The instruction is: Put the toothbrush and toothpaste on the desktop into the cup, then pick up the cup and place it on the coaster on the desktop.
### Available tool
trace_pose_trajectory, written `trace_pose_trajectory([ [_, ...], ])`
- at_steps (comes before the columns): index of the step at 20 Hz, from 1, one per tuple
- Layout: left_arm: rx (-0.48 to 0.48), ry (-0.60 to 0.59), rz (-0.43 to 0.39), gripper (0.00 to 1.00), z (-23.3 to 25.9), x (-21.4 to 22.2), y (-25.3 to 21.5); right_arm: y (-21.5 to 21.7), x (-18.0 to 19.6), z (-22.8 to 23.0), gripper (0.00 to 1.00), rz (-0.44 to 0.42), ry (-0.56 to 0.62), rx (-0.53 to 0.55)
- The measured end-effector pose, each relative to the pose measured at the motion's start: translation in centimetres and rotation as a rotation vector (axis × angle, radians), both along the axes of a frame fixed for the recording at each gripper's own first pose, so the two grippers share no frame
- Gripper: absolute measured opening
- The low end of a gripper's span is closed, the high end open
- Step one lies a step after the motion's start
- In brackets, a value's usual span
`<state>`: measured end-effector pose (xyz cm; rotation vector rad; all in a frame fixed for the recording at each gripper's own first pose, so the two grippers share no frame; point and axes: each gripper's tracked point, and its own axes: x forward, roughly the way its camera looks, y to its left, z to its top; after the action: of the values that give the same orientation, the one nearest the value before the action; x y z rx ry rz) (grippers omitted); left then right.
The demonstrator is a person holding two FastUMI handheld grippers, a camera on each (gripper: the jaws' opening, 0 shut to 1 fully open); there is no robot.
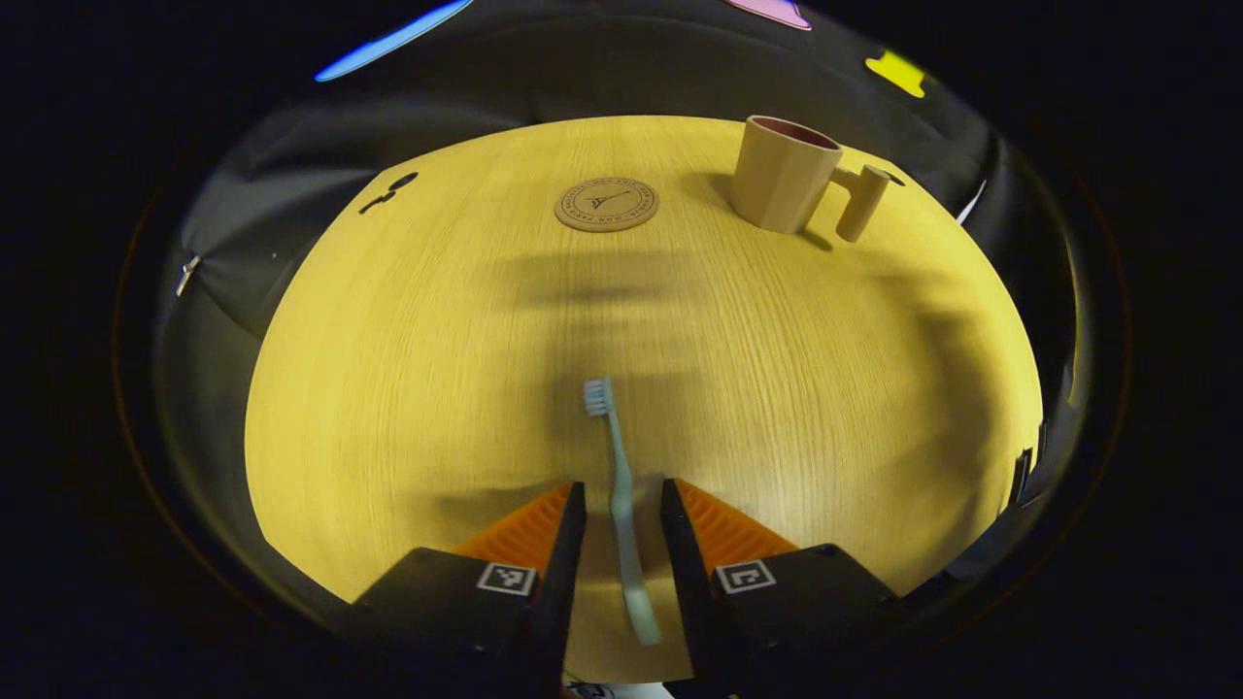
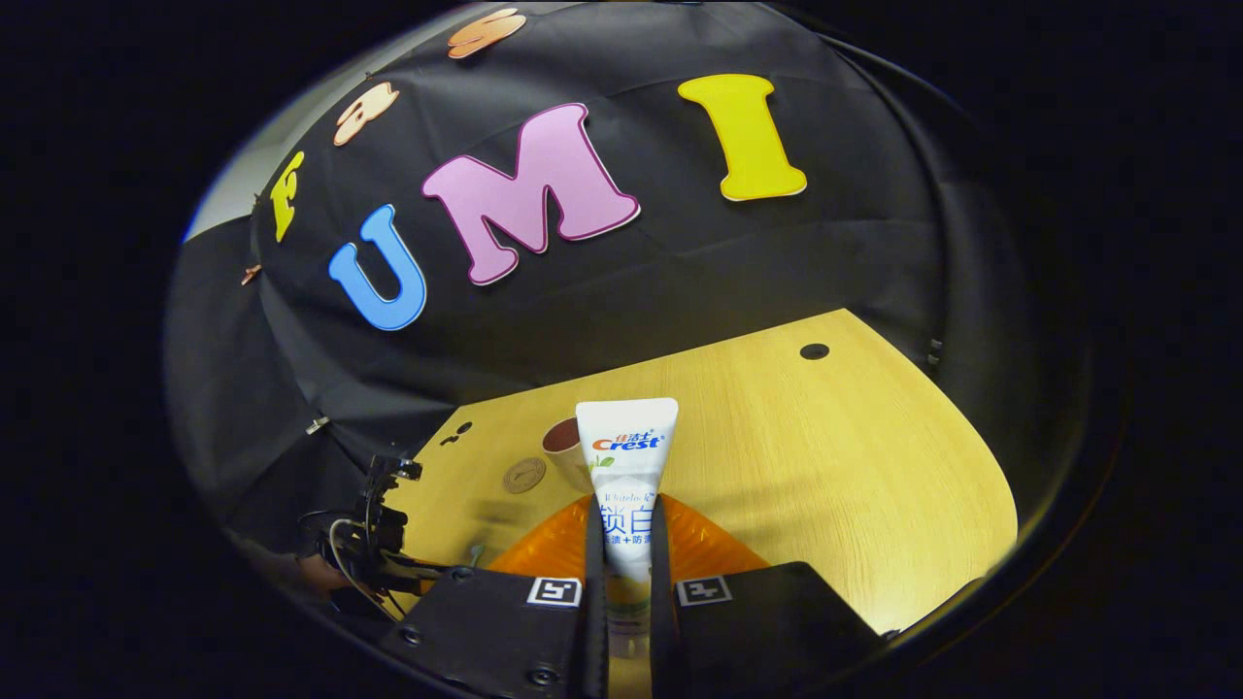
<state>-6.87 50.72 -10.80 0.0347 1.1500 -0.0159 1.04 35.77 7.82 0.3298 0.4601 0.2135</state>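
A pale green toothbrush (image 1: 614, 437) lies on the wooden table (image 1: 408, 369), bristle end pointing away from me. My left gripper (image 1: 621, 493) is open, low over the table, one finger on each side of the handle with a small gap to each. At the far right stands a tan cup (image 1: 782, 175) with a handle; a round coaster (image 1: 606, 204) lies to its left. My right gripper (image 2: 626, 505) is shut on a white toothpaste tube (image 2: 626, 442), held upright above the table. Behind the tube I see the cup (image 2: 561, 442) and coaster (image 2: 524, 475).
The booth's black cloth wall rises behind the table on all sides. The other gripper and its cables (image 2: 374, 544) sit at the lower left of the right gripper view. A small dark hole (image 2: 814, 350) marks the table's far right corner.
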Motion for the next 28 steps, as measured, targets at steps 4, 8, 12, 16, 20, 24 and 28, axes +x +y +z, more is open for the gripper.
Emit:
trace_pose_trajectory([
  [4, 0.017, 0.020, -0.004, 0.18, 0.4, 0.0, -0.3, -0.5, 0.4, -0.1, 0.20, -0.004, -0.001, 0.007],
  [8, 0.031, 0.005, -0.047, 0.10, 0.3, 0.2, -0.6, -0.8, 0.5, -0.4, 0.21, -0.006, 0.004, 0.012],
  [12, -0.032, -0.063, -0.048, 0.07, 1.0, 0.3, -0.7, -0.7, 0.2, -0.8, 0.20, -0.001, 0.004, 0.008],
  [16, -0.045, -0.217, -0.076, 0.06, 4.0, 1.7, -1.3, -0.1, 0.1, -0.2, 0.21, 0.006, -0.002, 0.028],
  [20, -0.156, -0.430, -0.057, 0.06, 9.7, 3.6, -3.9, 1.4, 2.0, 2.2, 0.20, 0.022, -0.049, 0.066],
  [24, -0.282, -0.640, -0.021, 0.06, 16.6, 5.1, -6.2, 4.2, 8.0, 6.1, 0.20, 0.058, -0.165, 0.116],
  [28, -0.380, -0.789, 0.023, 0.06, 21.2, 6.0, -7.3, 8.7, 15.1, 8.7, 0.20, 0.124, -0.271, 0.191],
])
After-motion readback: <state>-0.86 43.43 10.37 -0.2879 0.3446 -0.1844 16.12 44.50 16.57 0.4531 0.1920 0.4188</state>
